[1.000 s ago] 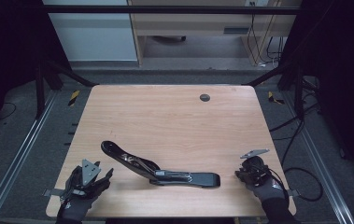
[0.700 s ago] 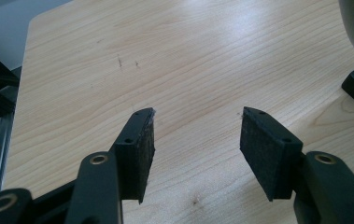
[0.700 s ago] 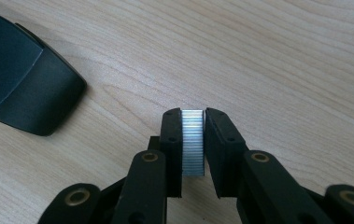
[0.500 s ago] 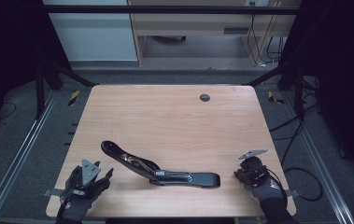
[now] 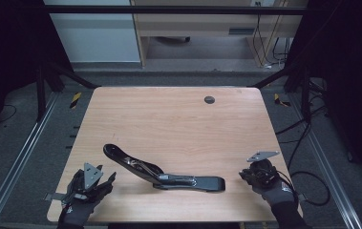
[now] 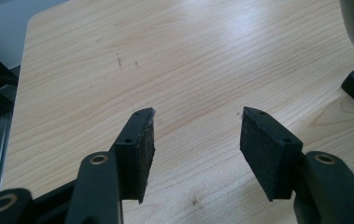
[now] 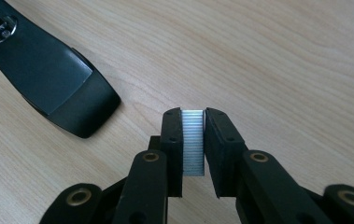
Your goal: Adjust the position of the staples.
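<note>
One strip of staples point(image 7: 193, 142) sits pinched between my right claw's point(image 7: 194, 150) pads; the jaws have just been closing and now press on both its long sides. It's a light, thin, ribbed metal strip, brittle at the glue lines I'd say, so grip it flat on the sides, mid-length, no squeezing hard. The stapler point(image 5: 162, 172) lies open on the table point(image 5: 169, 119), top arm tilted up toward my left, base flat, its near end just left of my right claw point(image 5: 255, 174), apart from it. It looks stiff, heavy-ish and smooth. My left claw point(image 6: 195, 140) has its jaws apart, nothing between, hovering low over bare wood near the stapler's raised arm point(image 5: 126, 160), not touching.
</note>
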A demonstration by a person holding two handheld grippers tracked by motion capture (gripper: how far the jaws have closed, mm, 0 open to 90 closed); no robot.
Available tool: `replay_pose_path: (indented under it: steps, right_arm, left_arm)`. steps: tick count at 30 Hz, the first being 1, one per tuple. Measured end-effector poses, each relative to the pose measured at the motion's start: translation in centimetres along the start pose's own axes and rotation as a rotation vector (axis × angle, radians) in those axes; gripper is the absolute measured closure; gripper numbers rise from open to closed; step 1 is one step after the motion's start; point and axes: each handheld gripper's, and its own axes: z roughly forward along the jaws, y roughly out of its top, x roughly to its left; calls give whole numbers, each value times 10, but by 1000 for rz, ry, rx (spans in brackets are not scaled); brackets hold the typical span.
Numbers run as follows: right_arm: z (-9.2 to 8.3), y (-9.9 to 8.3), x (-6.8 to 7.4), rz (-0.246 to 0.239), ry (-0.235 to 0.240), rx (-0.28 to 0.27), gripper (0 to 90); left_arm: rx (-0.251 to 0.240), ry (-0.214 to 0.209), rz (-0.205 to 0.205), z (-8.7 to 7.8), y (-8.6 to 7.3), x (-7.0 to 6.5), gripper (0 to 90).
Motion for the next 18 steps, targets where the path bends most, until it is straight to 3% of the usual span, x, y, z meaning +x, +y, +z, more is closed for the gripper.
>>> replay_pose_path:
  steps: [4, 8, 13, 18]
  right_arm:
    - [-5, 3, 0, -8, 12, -19, 779]
    - [-12, 10, 2, -56, 32, -42, 779]
    - [-17, 16, 5, -78, 53, -65, 780]
    - [-21, 22, 5, -120, 46, -71, 781]
  left_arm:
    - [0, 0, -3, 0, 0, 0, 447]
    - [1, 0, -4, 1, 0, 1, 448]
    - [5, -4, -13, 2, -1, 2, 448]
    - [4, -4, -13, 2, -1, 3, 448]
